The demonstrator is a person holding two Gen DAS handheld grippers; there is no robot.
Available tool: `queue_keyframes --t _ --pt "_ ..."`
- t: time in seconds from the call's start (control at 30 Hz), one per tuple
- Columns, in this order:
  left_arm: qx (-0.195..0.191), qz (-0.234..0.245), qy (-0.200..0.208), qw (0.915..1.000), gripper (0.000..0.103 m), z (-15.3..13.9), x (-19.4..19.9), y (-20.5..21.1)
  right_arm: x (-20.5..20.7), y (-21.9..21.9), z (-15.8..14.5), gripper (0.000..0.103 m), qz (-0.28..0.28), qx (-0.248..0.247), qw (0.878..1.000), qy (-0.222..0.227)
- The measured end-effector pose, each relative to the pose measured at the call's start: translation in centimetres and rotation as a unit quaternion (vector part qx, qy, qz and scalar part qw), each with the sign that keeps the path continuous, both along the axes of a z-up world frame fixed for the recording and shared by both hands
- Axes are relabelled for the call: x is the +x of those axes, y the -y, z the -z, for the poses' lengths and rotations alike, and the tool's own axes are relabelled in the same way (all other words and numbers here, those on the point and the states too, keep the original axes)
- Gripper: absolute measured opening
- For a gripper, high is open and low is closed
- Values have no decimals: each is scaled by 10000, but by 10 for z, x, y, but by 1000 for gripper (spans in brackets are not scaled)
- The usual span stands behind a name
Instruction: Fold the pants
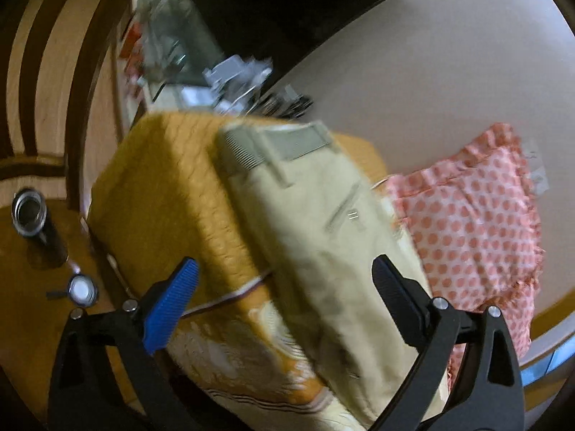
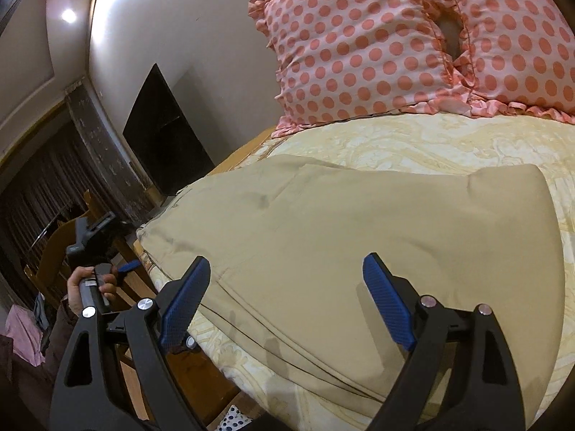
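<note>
Beige pants (image 1: 316,237) lie folded lengthwise on the bed, waistband at the far end in the left wrist view. In the right wrist view the pants (image 2: 359,237) spread flat across the cream bedspread (image 2: 431,143). My left gripper (image 1: 284,280) is open and empty, hovering above the near part of the pants; it also shows at the bed's left edge in the right wrist view (image 2: 107,251), held by a hand. My right gripper (image 2: 287,283) is open and empty just above the pants' near edge.
Pink polka-dot pillows (image 2: 395,43) lie at the head of the bed. The yellow bedspread (image 1: 161,186) hangs over the bed's side. A dark cup (image 1: 30,215) and a small round lid (image 1: 82,289) sit on a wooden surface at left. A cluttered table (image 1: 215,72) stands beyond the bed.
</note>
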State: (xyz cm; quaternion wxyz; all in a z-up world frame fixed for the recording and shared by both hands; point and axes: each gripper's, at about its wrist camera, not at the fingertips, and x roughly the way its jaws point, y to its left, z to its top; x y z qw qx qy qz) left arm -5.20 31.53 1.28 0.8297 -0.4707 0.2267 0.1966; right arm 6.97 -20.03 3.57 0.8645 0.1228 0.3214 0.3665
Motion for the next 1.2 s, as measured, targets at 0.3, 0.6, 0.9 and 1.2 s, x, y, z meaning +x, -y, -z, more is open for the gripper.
queue_keyframes --t 0.3,0.6,0.9,1.2 --pt "-72 662 -101 9977 101 -7 42 -19 5 -1 9 89 -87 91 9998 -125" --pt "1029 704 -1025 9869 11 -30 84 -6 1 20 10 89 58 200 9998 -50" --pt "3581 3270 426 8735 7 -146 120 238 0 105 1 90 1349 659 9886 47" --pt "3716 6131 89 6971 7 -28 108 446 5 183 20 90 2157 1598 9604 -748"
